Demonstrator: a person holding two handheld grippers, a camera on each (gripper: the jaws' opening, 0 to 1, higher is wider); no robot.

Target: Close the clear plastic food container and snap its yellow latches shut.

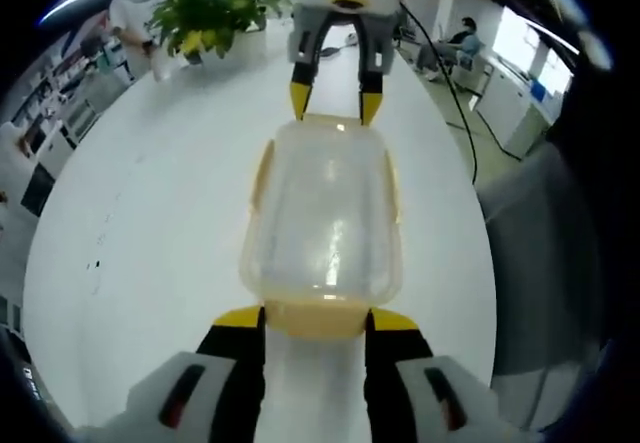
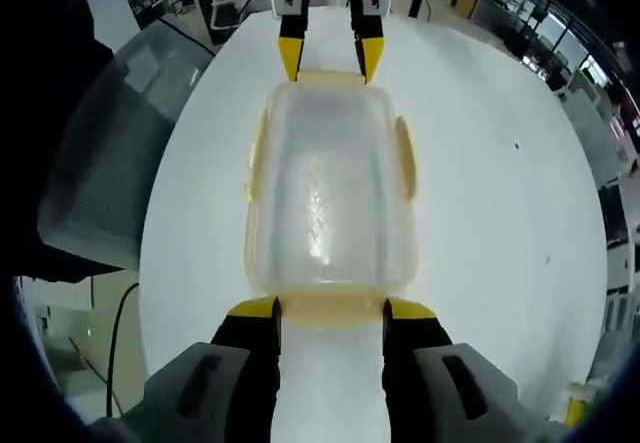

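The clear plastic container (image 1: pixel 322 213) lies with its lid on, on the white table (image 1: pixel 150 223). Yellow latches run along its long sides (image 1: pixel 262 168) and across its ends. My left gripper (image 1: pixel 317 321) is open, its yellow tips either side of the near end latch (image 1: pixel 315 318). My right gripper (image 1: pixel 335 108) is open at the far end, tips at the rim. In the right gripper view the container (image 2: pixel 328 188) lies lengthwise. There my right gripper (image 2: pixel 332 311) straddles the near end latch (image 2: pixel 330 308), and my left gripper (image 2: pixel 330 63) sits at the far end.
A potted plant (image 1: pixel 215 13) stands at the table's far edge, with a person (image 1: pixel 135 8) behind it. A black cable (image 1: pixel 450 93) trails off the table. A grey chair (image 2: pixel 120 163) sits beside the table edge. Desks and shelves ring the room.
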